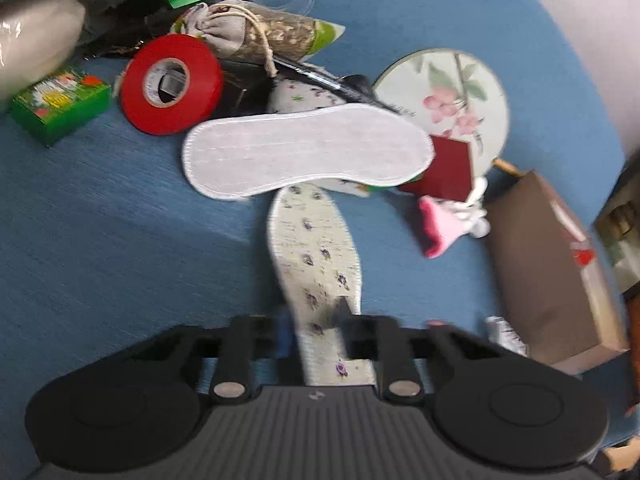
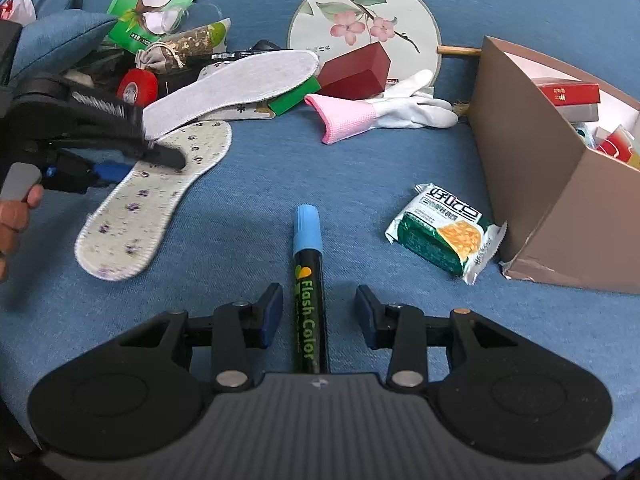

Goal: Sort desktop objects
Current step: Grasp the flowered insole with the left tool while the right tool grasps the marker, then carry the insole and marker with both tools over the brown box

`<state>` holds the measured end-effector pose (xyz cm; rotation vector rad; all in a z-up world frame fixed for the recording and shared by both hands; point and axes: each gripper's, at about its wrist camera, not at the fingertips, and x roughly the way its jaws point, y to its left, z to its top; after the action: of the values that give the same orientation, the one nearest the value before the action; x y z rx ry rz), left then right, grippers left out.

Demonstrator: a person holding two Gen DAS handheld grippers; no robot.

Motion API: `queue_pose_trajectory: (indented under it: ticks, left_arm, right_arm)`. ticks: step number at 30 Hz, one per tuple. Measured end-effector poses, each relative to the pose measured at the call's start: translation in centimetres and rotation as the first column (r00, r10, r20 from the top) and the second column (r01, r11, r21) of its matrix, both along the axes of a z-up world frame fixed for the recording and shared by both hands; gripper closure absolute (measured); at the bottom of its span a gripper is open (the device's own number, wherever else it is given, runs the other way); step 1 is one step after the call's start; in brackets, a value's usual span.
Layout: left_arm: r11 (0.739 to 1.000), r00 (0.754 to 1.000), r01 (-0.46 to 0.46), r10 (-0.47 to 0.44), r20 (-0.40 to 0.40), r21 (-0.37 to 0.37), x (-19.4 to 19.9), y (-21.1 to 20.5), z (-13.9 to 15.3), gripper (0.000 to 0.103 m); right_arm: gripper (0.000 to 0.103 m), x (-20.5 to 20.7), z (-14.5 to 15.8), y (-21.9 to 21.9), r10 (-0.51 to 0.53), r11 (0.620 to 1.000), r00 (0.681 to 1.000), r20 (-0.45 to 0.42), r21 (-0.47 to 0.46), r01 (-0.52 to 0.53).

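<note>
Two grippers were at work over the blue cloth surface (image 2: 248,208), each lined up with a different object. The left gripper (image 1: 316,328) had the floral insole (image 1: 316,256) between its jaws; in the right wrist view one black finger lay across the top of the insole and a blue-padded one sat under its edge, so it looked pinched there, though blur kept the contact from being certain. The insole's long axis ran straight away from that gripper, its far end tucked under the white insole (image 1: 308,148), which crossed it nearly at right angles.

The right gripper (image 2: 320,316) stood released, with clear gaps between its blue pads (image 2: 270,316) and the marker (image 2: 308,292). The marker lay flat on the cloth, centred between the jaws, barrel parallel to the fingers and blue cap pointing away. Closing straight in would probably have caught the barrel across its width with no turn of the wrist.

The brown box (image 2: 560,184) stood to the right, beyond the snack packet (image 2: 444,236), nearer the right hand than the left, which likely made it the marker's destination.
</note>
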<state>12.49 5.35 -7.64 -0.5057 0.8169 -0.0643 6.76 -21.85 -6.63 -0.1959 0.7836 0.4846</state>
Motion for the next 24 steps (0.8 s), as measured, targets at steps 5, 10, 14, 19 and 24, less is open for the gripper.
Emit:
queue_pose_trajectory:
  ticks: [5,10,14,19,24]
  left_arm:
    - [0.997,0.999,0.031,-0.033,0.030,0.071,-0.4,-1.2,0.3,0.084]
    - [0.995,0.997,0.071,-0.073,0.029,0.066,-0.8,-2.5,0.5,0.095]
    - [0.995,0.994,0.085,-0.089,0.067,0.060,-2.0,-3.5,2.0,0.102]
    - [0.989,0.982,0.138,-0.144,0.126,0.057,-3.3,-5.5,4.5,0.103]
    - [0.976,0.957,0.213,-0.216,0.192,0.036,-2.8,-8.3,7.8,0.103]
  right_arm:
    - [0.080,0.1,-0.1,0.7,0.027,1.000,1.000,0.007,-0.001,-0.027]
    - [0.090,-0.1,0.1,0.7,0.028,0.999,1.000,0.004,0.023,-0.028]
    - [0.090,-0.7,0.6,-0.8,0.022,0.996,1.000,-0.014,0.092,-0.020]
    - [0.090,-1.1,2.2,-2.8,-0.003,0.987,1.000,0.012,0.163,0.001]
    - [0.090,-0.6,4.7,-4.9,-0.042,0.972,0.997,0.066,0.233,0.025]
